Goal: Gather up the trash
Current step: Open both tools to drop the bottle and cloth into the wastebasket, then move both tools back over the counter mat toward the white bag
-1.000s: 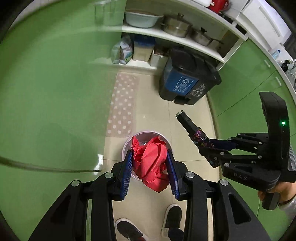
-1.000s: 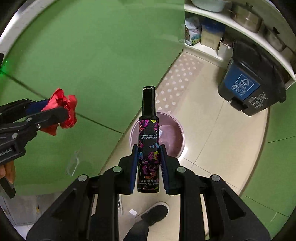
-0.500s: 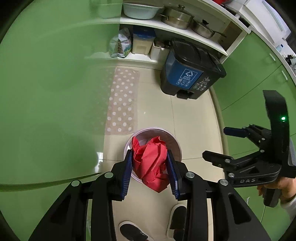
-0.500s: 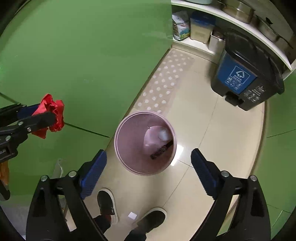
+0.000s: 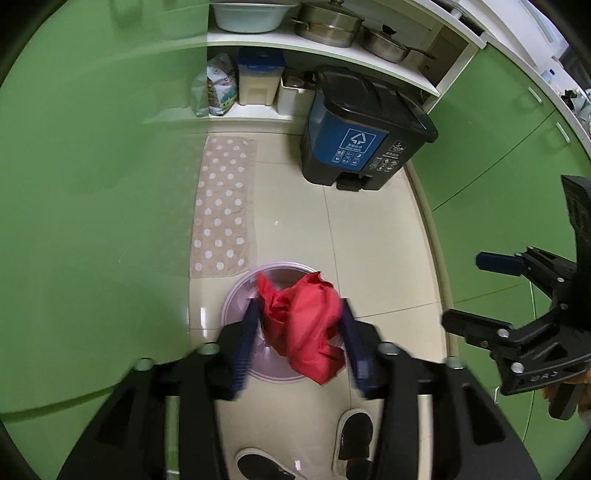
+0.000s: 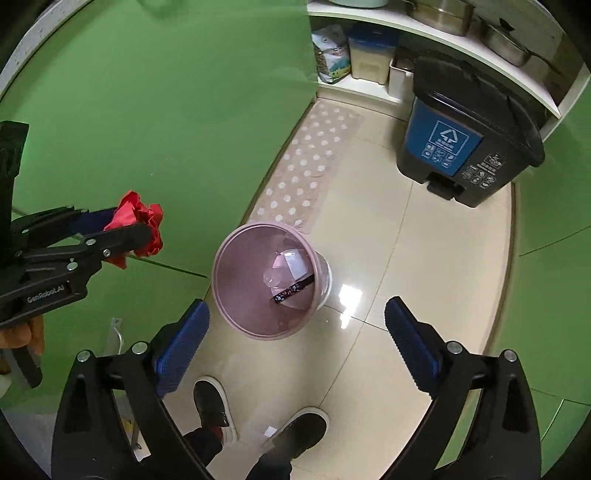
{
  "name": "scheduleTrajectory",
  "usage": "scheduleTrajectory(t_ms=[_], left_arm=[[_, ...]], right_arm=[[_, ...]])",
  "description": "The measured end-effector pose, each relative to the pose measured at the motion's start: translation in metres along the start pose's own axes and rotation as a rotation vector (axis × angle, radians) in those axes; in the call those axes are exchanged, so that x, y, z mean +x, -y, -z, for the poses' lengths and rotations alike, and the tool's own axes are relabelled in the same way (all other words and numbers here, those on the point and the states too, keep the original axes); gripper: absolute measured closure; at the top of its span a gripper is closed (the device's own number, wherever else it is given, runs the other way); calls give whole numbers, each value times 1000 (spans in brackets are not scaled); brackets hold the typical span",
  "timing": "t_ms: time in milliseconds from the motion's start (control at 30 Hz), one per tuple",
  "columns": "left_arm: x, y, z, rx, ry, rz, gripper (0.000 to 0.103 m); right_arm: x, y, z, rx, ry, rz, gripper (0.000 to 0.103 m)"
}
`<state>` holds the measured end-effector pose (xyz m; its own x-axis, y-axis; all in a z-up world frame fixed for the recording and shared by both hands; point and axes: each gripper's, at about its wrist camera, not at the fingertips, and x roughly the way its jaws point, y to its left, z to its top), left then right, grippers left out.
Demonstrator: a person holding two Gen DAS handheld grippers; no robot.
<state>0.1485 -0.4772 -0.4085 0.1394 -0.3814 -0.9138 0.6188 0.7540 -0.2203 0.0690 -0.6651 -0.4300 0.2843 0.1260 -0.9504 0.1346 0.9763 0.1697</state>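
The dark bottle [image 6: 293, 291] is already lying inside the pink bin [image 6: 221, 280] on the floor. The right claw [image 6: 295, 339] is hanging wide open and empty above it. The left claw [image 5: 299, 343] is pointing steeply down over the bin, its jaws opening around the crumpled red wrapper [image 5: 303, 325], which is not yet dropped.

Blue-and-black pedal bin [image 5: 364, 138] stands on the tile floor well ahead of the fingers, right of a dotted mat [image 5: 225, 206]. Steel pots [image 5: 328, 22] sit on the white shelf [image 5: 332, 48] beyond; black shoes [image 6: 210, 402] below the fingers.
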Motion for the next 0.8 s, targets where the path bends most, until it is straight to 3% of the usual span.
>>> scheduleTrajectory(t_ms=[33, 67, 500, 800], left_arm=[[2, 0, -1, -6, 8, -2, 16], [2, 0, -2, -9, 21, -9, 5], [5, -4, 5, -16, -41, -67, 5], [-59, 13, 11, -26, -22, -63, 5]], right_arm=[[-1, 2, 1, 3, 1, 3, 9], [-1, 4, 2, 7, 2, 4, 9], [-13, 5, 9, 21, 8, 3, 7], [-71, -11, 8, 14, 14, 23, 5]])
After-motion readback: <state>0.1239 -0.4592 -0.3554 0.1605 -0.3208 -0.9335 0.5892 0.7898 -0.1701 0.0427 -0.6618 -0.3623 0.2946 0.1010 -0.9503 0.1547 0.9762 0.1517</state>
